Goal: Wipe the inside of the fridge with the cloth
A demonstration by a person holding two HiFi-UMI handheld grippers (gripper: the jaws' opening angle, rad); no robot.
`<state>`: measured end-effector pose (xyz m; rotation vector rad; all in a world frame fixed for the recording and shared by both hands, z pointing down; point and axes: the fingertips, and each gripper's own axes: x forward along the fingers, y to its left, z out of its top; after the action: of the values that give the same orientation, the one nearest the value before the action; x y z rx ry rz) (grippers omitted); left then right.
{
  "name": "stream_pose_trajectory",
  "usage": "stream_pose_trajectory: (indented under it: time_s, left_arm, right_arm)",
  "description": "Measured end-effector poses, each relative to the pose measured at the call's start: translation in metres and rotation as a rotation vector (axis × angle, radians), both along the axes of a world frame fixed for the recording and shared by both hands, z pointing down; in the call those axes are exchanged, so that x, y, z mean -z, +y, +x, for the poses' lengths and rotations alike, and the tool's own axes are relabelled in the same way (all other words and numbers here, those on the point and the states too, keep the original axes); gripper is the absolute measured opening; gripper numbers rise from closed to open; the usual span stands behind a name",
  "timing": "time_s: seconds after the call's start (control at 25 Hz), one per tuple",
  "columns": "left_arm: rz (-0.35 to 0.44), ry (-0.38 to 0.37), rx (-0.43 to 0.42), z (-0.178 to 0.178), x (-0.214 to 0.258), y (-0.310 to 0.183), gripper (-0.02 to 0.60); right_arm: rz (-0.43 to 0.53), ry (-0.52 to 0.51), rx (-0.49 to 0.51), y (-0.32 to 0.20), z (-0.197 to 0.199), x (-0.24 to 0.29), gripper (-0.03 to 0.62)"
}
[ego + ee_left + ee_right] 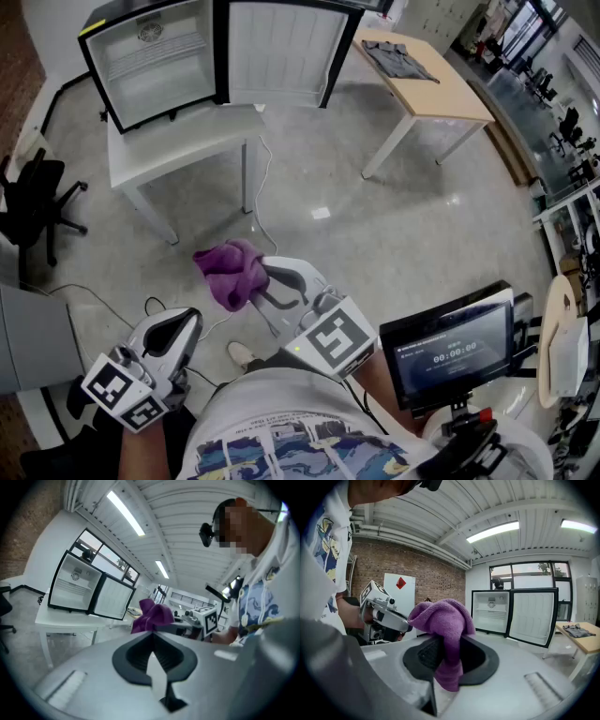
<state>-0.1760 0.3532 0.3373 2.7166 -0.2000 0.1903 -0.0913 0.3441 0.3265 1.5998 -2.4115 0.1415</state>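
Observation:
A small black fridge (155, 56) stands on a white table (178, 150) at the far left, its door (281, 52) swung open and its white inside bare. The fridge (492, 611) also shows in the right gripper view, and the fridge (75, 585) in the left gripper view. My right gripper (272, 281) is shut on a purple cloth (232, 272), which bunches over the jaws; the cloth (443, 630) hangs down between them. My left gripper (173, 333) is shut with nothing in it, low at the left near my body.
A wooden table (427, 84) with a grey garment (398, 58) stands at the back right. A black office chair (33, 202) sits at the left. A cable runs over the grey floor (375, 234). A screen on a stand (455, 352) is at my right.

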Motion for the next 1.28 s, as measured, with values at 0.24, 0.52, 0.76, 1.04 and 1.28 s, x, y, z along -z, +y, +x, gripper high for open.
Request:
stream_pose_trajectory:
  time_s: [0.24,0.52,0.76,1.04,1.28]
  left_arm:
    - [0.018,-0.006,0.013,0.008,0.006,0.002,0.008]
    - [0.045,-0.006,0.030,0.040,0.016,0.012,0.008]
    - [0.051,-0.008,0.058,0.081,0.020,0.003,0.008]
    - [0.064,-0.029,0.095,0.122,0.021,0.004,0.008]
    - [0.048,-0.064,0.171,0.125,0.013,0.000,0.008]
  right_arm:
    - [0.008,-0.008,0.024,0.002,0.004,0.003,0.075]
    - [0.055,-0.016,0.048,0.006,0.039,0.016,0.075]
    - [0.043,-0.043,0.049,0.001,0.082,0.017,0.075]
    - [0.047,-0.069,0.098,0.000,0.121,0.011,0.075]
    - [0.027,-0.108,0.154,-0.011,0.126,-0.004,0.077]
